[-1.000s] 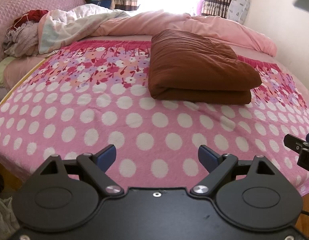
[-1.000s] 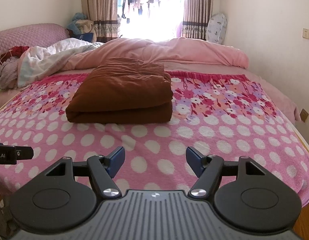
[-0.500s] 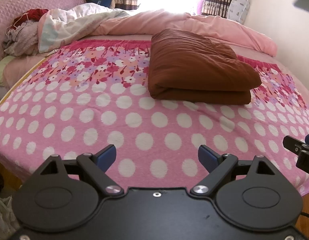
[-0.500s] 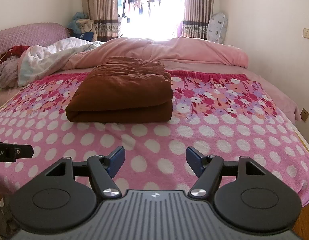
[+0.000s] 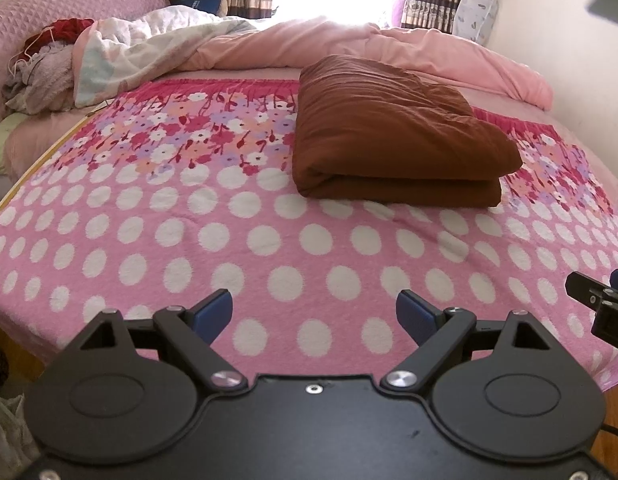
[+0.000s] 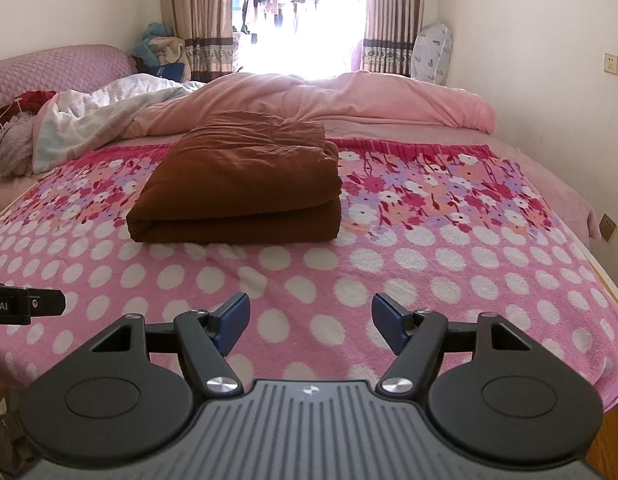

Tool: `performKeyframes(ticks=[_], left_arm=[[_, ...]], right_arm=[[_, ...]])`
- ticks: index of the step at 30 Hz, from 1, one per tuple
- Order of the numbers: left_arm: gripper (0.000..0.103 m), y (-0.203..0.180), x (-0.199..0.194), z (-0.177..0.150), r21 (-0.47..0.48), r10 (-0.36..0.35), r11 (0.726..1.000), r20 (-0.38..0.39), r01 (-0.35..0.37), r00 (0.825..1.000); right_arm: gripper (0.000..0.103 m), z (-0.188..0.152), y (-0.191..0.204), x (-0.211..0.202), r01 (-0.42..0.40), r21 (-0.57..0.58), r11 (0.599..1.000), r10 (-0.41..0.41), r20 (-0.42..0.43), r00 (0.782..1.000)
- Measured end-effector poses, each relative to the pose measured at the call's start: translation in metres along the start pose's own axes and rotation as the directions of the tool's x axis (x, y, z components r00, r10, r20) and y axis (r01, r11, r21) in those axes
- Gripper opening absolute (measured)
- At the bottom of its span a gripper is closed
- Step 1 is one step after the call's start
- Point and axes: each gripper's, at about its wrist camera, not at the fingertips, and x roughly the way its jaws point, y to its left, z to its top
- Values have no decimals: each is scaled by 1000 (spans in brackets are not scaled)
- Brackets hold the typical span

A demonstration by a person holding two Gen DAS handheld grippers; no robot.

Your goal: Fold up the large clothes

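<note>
Both tools, left tool and right tool, are hovering spread and empty. Brown garment is lying folded on the bed, well ahead. Looks finished; if tidying, I'd be pressing edges square.

From my feed, daylight floods through the window at the far end and blows out to white glare, washing the curtains beside it. The bed cover is evenly lit and sharp. Fisheye bending curves the edges; corners go dark.
</note>
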Motion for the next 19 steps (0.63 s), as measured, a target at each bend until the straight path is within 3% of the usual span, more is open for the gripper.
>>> performKeyframes(ticks=[19], left_arm=[[91, 1, 4, 2, -2, -4, 1000, -4, 4, 1000]], right_arm=[[82, 0, -3, 3, 4, 4, 1000, -4, -12, 1000]])
